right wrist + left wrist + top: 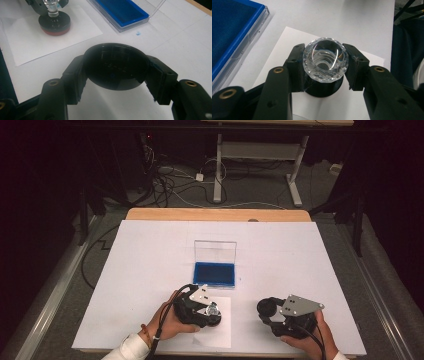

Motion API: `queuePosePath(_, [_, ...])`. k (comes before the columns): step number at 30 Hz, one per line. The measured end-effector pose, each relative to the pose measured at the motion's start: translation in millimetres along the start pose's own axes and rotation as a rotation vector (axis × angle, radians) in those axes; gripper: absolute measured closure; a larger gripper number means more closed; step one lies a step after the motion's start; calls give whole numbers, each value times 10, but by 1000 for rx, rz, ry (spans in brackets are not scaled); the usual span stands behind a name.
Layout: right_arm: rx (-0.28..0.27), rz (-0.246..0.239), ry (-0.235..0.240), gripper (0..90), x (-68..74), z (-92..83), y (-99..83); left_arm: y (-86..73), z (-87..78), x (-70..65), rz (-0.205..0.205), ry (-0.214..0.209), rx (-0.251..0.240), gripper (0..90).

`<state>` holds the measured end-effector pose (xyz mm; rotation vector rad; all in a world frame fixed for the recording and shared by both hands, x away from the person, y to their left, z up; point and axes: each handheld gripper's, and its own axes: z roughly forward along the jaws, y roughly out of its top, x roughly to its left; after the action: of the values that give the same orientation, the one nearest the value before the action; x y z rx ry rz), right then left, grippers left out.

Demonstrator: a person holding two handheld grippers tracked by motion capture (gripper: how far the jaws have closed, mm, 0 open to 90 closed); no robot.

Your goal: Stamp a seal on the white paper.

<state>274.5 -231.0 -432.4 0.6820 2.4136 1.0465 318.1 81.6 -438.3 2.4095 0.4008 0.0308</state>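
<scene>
Your left tongs (325, 67) grip a clear faceted knob (325, 60) from both sides, one black jaw pressed to it at nine o'clock and the other at three. Beneath the knob sits a round black base (323, 88), resting on a white paper sheet (287, 47) on the white counter (332, 17). At ten o'clock lies a blue-lined clear case (232, 30).

Dim, dark surroundings — the white counter (150, 270) catches soft overhead light. Close views are slightly soft, with glints on the faceted glass knob (325, 60).
</scene>
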Motion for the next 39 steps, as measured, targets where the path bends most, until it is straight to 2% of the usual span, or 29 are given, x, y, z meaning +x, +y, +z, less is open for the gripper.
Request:
queuePosePath(12, [-6, -1, -7, 387, -8, -30, -3, 69, -175, -9, 7, 9, -76, 545])
queuePosePath(19, [-11, 5, -6, 387, -10, -30, -1, 68, -298, 11, 5, 35, -119, 545])
queuePosePath(29, [-20, 6, -7, 387, -21, -40, -2, -6, -530, 88, -28, 79, -192, 545])
queuePosePath(39, [-23, 8, -9, 387, -22, -49, 3, -56, -684, 121, -35, 114, -224, 545])
